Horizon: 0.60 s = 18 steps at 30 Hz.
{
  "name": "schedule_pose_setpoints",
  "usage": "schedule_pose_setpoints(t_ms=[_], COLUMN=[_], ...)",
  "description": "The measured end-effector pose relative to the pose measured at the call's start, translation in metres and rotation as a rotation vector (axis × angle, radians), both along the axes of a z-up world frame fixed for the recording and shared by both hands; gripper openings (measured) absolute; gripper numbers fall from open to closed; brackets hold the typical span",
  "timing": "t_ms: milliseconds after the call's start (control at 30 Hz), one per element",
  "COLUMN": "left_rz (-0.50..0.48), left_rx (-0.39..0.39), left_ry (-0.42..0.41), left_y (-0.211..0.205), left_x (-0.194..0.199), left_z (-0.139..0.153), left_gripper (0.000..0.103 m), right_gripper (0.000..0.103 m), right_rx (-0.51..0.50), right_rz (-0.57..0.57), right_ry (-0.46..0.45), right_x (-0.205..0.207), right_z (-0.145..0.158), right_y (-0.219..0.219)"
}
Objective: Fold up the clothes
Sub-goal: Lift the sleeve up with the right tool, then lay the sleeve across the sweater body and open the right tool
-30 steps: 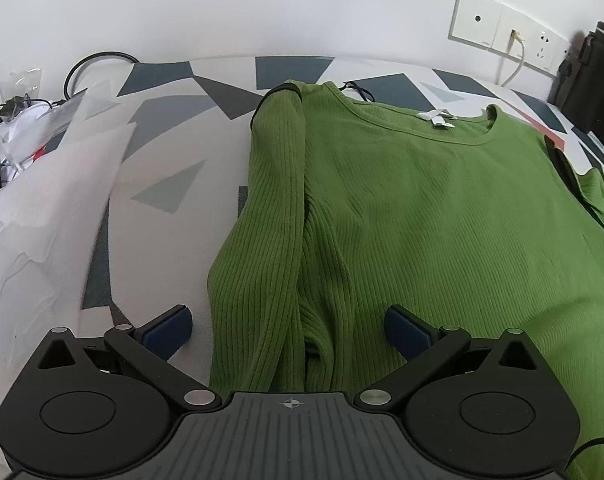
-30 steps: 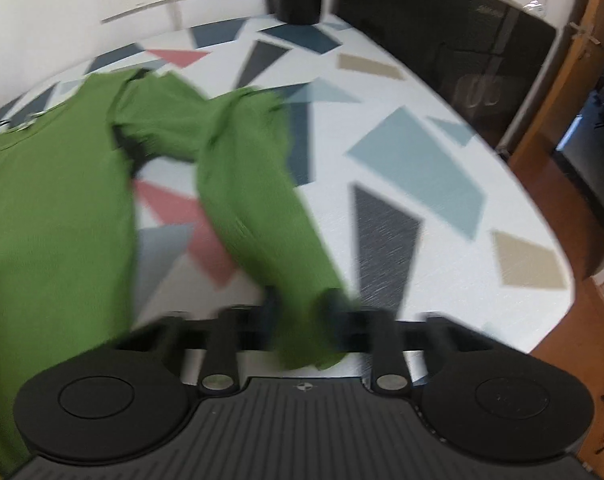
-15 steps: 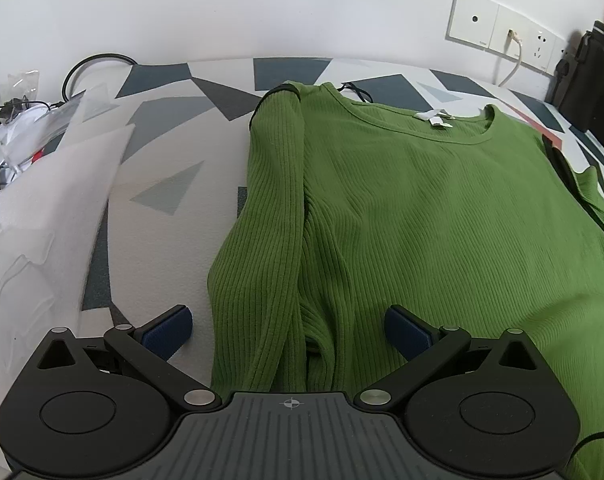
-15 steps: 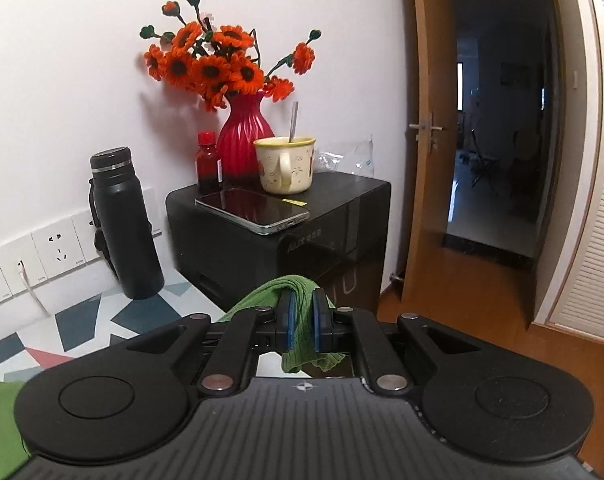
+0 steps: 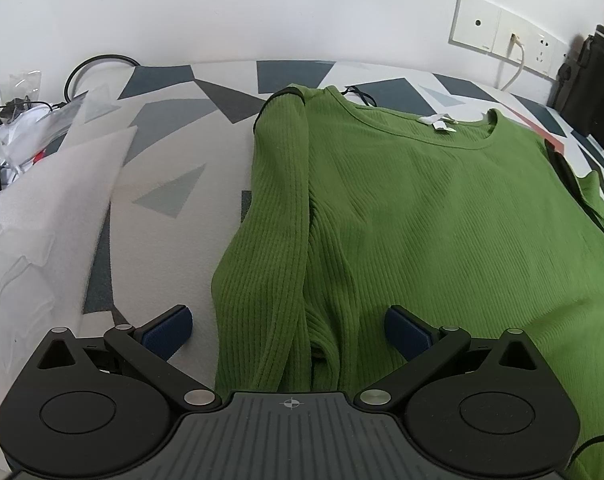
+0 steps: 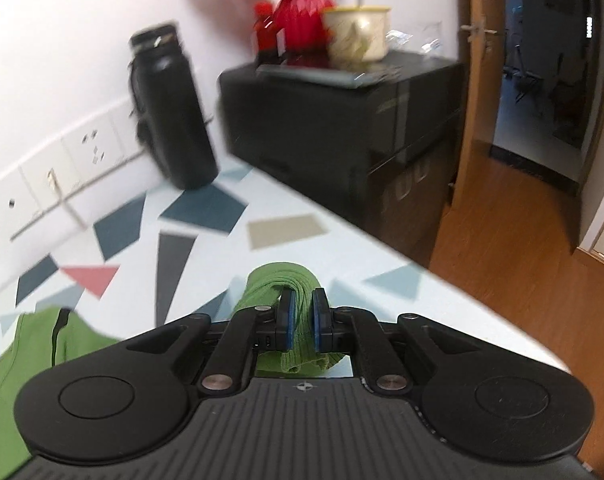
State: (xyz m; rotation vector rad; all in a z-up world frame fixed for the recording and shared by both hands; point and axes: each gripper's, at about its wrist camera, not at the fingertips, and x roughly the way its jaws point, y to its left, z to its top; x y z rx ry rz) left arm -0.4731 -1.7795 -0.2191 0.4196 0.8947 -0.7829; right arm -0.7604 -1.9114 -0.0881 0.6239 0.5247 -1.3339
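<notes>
Sweater [image 5: 442, 220] on patterned tabletop [image 6: 230, 216]; L fingers [image 5: 406, 330] spread, R fingers [image 6: 288, 320] pinching sleeve [image 6: 286, 280].

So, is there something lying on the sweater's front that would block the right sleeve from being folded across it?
Nothing visible does. The right gripper grips the sleeve end, and the green sweater front is bare, with the other sleeve folded along its far edge.

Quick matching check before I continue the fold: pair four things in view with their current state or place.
1. left gripper
2. right gripper
3. black flask
4. cream mug

a. on the black cabinet
b. shut on the green sleeve
c. open over the green sweater
d. standing by the wall sockets

Pairs: 1-c, 2-b, 3-d, 4-a
</notes>
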Motion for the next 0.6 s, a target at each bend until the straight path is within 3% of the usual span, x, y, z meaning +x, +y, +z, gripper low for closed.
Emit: schedule_pose_setpoints(t_ms=[133,333,433,500,567,600], left_rz=[0.004,0.008,0.007,0.007,0.006,0.006], left_rx=[0.002,0.003,0.003,0.003,0.003,0.002], left_ry=[0.0,-0.002,-0.003,-0.003,-0.003,-0.003], left_y=[0.0,0.001,0.001,0.001,0.001,0.001], left_x=[0.003,0.006,0.005,0.006,0.006,0.006], left_z=[0.0,0.0,0.0,0.0,0.0,0.0], left_gripper=[0.102,0.102,0.102,0.102,0.102,0.102], right_gripper=[0.009,0.009,0.01,0.018,0.032,0.044], right_rx=[-0.005,-0.053,-0.017,0.025,0.043,0.045], right_rz=[0.155,0.688,0.824,0.858,0.856,0.847], right_ry=[-0.073,-0.231,-0.241,-0.196,-0.13,-0.11], right_x=[0.05,0.139,0.167,0.176,0.18,0.18], right_z=[0.002,0.032,0.031,0.021,0.012,0.008], right_y=[0.022,0.109,0.133,0.139,0.142,0.142])
